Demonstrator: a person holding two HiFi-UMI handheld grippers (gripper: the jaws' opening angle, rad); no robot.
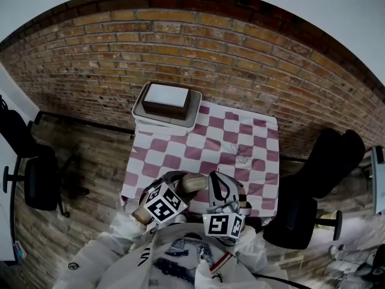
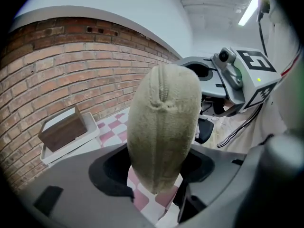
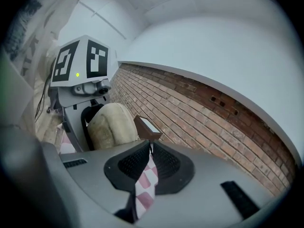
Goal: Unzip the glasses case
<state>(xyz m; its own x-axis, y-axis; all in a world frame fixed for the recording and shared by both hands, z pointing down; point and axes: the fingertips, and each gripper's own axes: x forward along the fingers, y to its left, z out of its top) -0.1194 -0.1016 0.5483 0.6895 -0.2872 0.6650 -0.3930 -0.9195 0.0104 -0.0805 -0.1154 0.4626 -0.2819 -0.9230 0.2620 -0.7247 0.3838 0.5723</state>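
Left gripper (image 2: 156, 167) clamping beige glasses case (image 2: 164, 122) by lower end, holding it upright over near edge of checked tablecloth (image 1: 240, 137), zip seam facing camera. Right gripper (image 3: 151, 147) hovering just beside case, jaws pressed together; possibly pinching zip pull, too small to tell.

The case (image 2: 164, 127) is beige, its zip seam the same shade. The cloth (image 1: 210, 143) is checked in dusky pink and white. At its far left a white tray (image 1: 139, 110) carries a dark brown box (image 1: 171, 107) with a white top. The far wall (image 1: 252, 53) is red-brown brick. The chairs (image 1: 36, 176) left and right are black. The near cubes (image 1: 163, 205) bear black-and-white markers.
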